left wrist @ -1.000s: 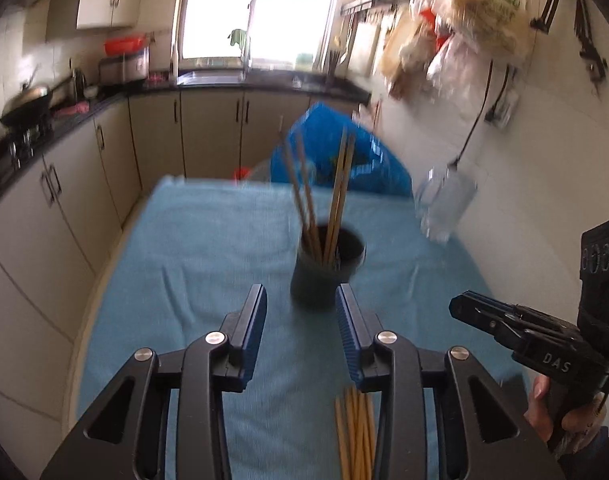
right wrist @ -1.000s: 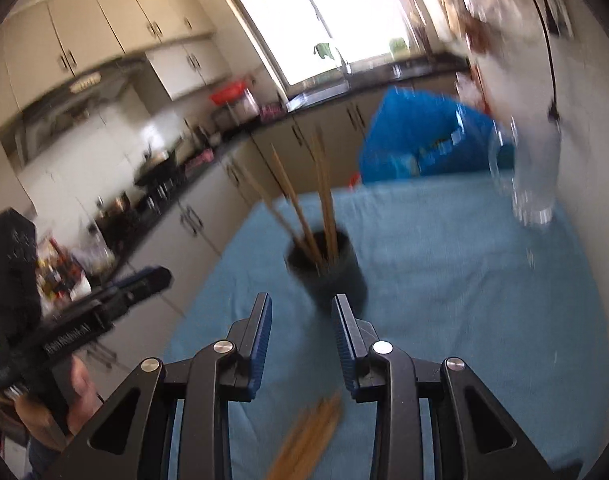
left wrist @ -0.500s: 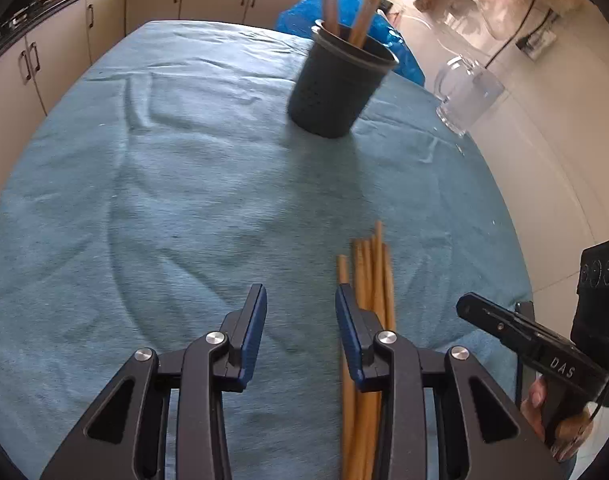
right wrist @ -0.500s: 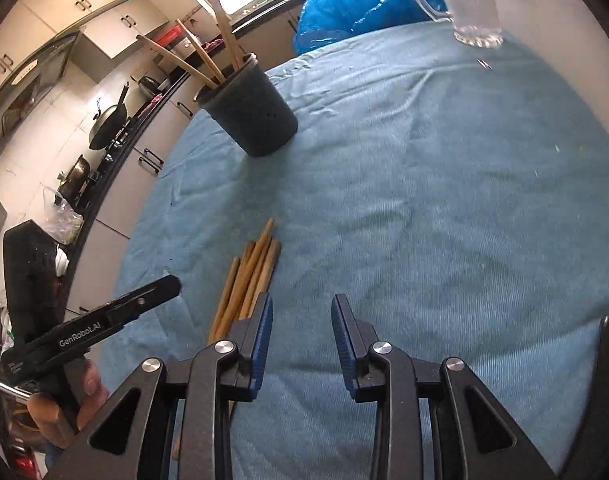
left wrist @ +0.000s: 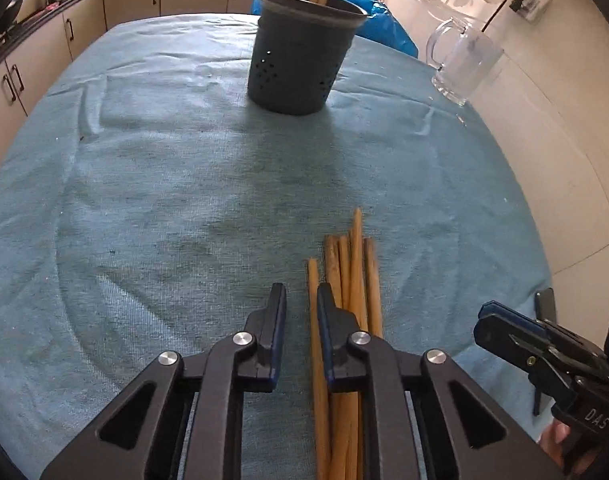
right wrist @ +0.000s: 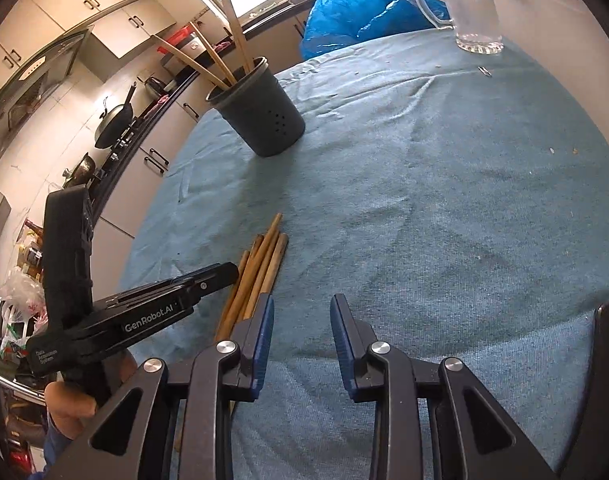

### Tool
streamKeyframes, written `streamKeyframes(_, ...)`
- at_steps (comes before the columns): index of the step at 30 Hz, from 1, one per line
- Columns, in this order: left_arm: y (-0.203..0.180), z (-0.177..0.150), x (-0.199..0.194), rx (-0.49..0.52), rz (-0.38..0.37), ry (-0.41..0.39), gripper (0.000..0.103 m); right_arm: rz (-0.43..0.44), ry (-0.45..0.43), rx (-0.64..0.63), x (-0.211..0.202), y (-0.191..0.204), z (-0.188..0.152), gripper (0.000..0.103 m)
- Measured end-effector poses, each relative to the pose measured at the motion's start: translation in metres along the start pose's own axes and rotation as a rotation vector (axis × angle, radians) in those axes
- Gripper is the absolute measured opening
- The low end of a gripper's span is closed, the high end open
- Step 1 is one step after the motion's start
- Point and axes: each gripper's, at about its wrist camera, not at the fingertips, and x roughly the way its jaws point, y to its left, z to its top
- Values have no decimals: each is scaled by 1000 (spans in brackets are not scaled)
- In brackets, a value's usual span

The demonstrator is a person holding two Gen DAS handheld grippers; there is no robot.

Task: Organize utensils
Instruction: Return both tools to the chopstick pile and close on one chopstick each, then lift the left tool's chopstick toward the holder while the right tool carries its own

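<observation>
Several wooden chopsticks [left wrist: 354, 276] lie in a bundle on the blue cloth; they also show in the right wrist view [right wrist: 260, 268]. A dark perforated holder [left wrist: 300, 60] with a few chopsticks standing in it sits at the far side, seen also in the right wrist view [right wrist: 260, 116]. My left gripper [left wrist: 300, 300] is low over the cloth, jaws narrowly open and empty, just left of the bundle, its right finger over the bundle's edge. My right gripper [right wrist: 300, 312] is open and empty, just right of the bundle.
A clear glass mug [left wrist: 462, 64] stands at the far right of the table. A blue plastic bag [right wrist: 364, 12] lies behind the holder. Kitchen cabinets and a stove with pans [right wrist: 112, 124] run along the left. The cloth-covered table [left wrist: 164, 200] drops off at the near right edge.
Both grippers have tilted down and come lower toward the cloth and the chopstick bundle. The left jaws have narrowed. The right jaws have widened.
</observation>
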Motion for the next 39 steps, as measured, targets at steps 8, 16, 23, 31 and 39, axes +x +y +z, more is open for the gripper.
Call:
streamKeyframes(8,-6,-3,0,64,70,-1,12,-20,15,9,5,1,3,29)
streamKeyframes(16,35,-12,-15,-23,69,-13,8,-71,102,-13,37,15,21,17)
streamKeyframes(23,36,-15,-17,-13,72,-23,8,-138,143,-39,73,34,39,13)
streamKeyframes(31,38,-14,-18,-26,60,-31,8,-204,152,-76,81,49,46,13)
streamKeyframes(39,37,-15,-18,-26,68,-32,8,-168,178,-58,84,51,41,13)
